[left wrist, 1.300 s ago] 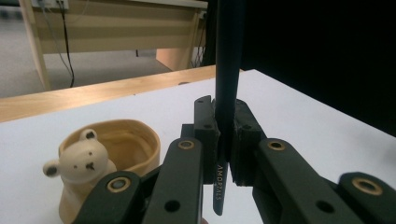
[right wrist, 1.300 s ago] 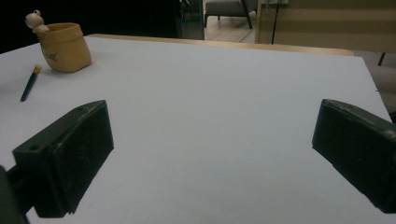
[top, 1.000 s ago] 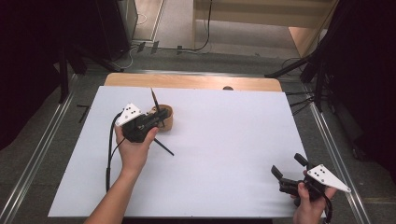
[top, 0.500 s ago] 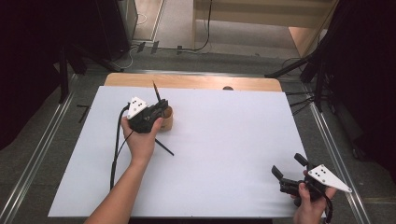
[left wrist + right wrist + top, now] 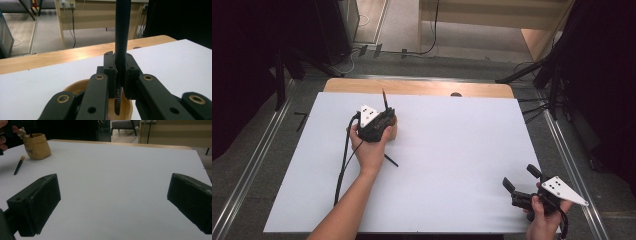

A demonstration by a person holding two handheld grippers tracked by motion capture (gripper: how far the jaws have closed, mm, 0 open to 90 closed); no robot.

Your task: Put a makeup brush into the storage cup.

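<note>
Your left claw is clenched on a dark pencil, its jaws pinching the shaft a little above the lower end. Over the past second you have carried it from a tilted pose beside the tan cup to a spot directly over the cup's mouth, and lowered it. A second ago the pencil leaned off to one side; now it stands nearly upright. That reads as the last step before the drop: the lower tip, with its printed lettering, already hangs inside the cup's rim in the left gripper view, so loosening the grip should let it slide in.

The pencil's long axis runs close to vertical, one end down into the cup, the other up and slightly toward the far edge of the white surface.

A second pencil lies flat on the surface just beside your left hand, its axis running diagonally.

Your right claw sits released near the surface's near right corner, jaws wide apart, nothing between them.
</note>
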